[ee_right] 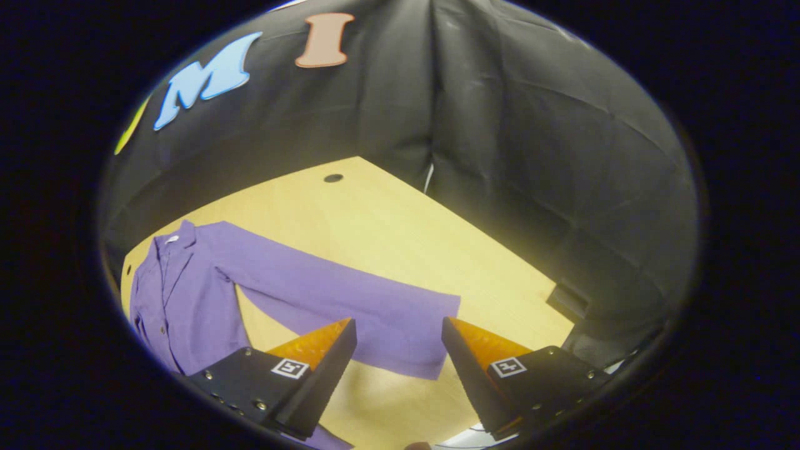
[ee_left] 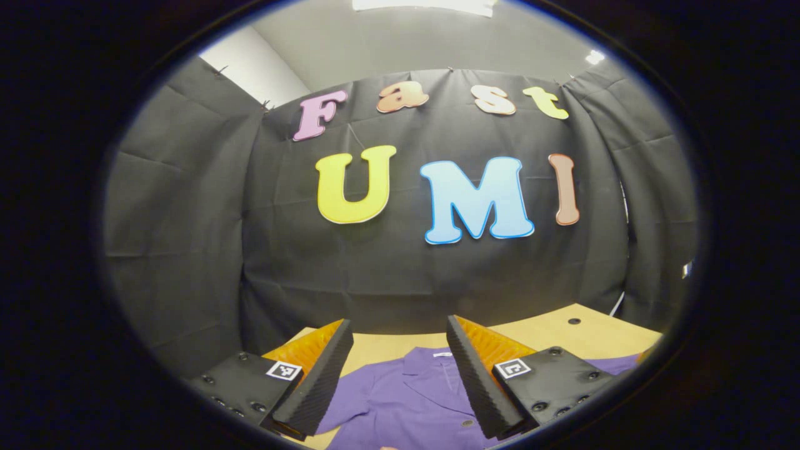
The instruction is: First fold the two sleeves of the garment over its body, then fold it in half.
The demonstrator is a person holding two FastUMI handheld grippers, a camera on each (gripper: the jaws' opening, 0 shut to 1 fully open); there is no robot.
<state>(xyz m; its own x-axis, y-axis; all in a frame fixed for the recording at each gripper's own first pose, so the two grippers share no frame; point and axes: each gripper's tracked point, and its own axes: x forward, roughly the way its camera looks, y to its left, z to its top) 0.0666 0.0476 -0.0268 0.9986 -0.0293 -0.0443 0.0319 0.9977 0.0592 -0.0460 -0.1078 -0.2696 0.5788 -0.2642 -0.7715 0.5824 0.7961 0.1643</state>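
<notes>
A purple button-up shirt (ee_right: 181,294) lies flat on the wooden table (ee_right: 400,231), collar toward the back wall. One long sleeve (ee_right: 350,300) stretches out to the right, its cuff end lying between and just beyond my right gripper's fingers. My right gripper (ee_right: 399,331) hovers open above that cuff, gripping nothing. In the left gripper view the shirt's collar and button placket (ee_left: 431,381) show between the fingers. My left gripper (ee_left: 400,331) is open above the shirt's chest, holding nothing.
The black cloth wall (ee_left: 400,262) closes the table's far side and right side. A round cable hole (ee_right: 333,178) sits in the table near the back. The table's right edge (ee_right: 550,294) falls off just beyond the sleeve cuff.
</notes>
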